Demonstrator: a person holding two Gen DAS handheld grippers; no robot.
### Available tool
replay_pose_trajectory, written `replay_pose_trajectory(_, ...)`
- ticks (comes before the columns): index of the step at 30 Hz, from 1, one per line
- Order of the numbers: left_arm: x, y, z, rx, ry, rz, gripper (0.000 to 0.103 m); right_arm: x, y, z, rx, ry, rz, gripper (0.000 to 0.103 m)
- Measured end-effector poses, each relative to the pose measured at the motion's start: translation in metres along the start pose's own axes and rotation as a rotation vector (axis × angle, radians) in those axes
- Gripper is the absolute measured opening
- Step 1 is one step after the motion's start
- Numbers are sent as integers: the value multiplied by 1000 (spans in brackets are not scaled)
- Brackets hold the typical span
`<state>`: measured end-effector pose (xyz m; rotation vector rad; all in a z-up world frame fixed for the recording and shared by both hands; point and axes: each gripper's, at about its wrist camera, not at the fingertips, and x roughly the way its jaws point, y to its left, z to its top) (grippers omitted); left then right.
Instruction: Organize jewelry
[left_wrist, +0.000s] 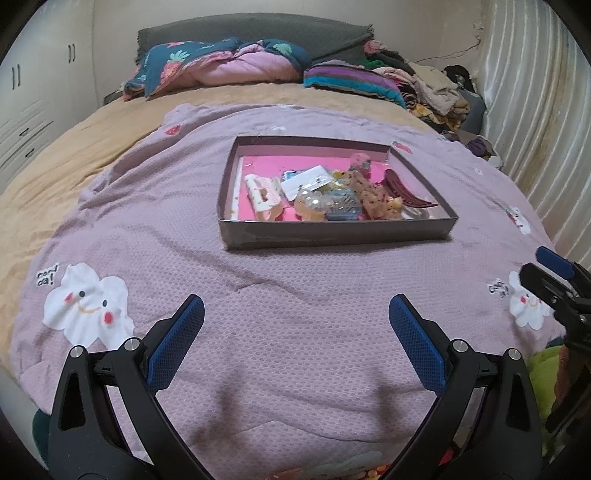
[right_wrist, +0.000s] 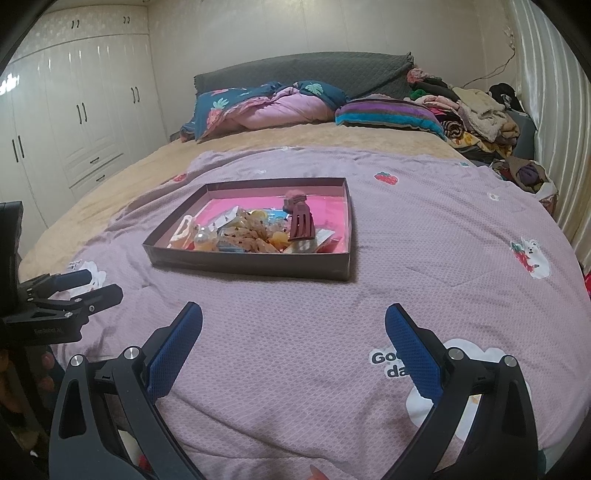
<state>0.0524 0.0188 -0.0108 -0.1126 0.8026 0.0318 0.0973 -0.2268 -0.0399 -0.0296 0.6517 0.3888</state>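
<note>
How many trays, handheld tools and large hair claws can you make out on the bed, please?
tray: 1
tools: 2 (left tool, right tool, both open)
hair claws: 2 (cream claw, maroon claw, both in the tray)
Total: 5

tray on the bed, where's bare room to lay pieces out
Inside the tray, only the pink far strip and left edge are bare; its near half is piled with clips. The purple blanket lies bare between the tray and both open grippers, left gripper, right gripper.
</note>
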Motion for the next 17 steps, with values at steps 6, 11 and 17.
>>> replay_pose_trajectory(6,9,6,5,-16,9,39,94,8,-10,2,27,13,-11,99)
replay_pose_trajectory(11,36,53,22,-132,44,103,94,30,-42,13,66,18,-60,99)
replay_pose_trajectory(17,87,156,59,-265,56,328,94,105,-171,48,217,98,-355,99)
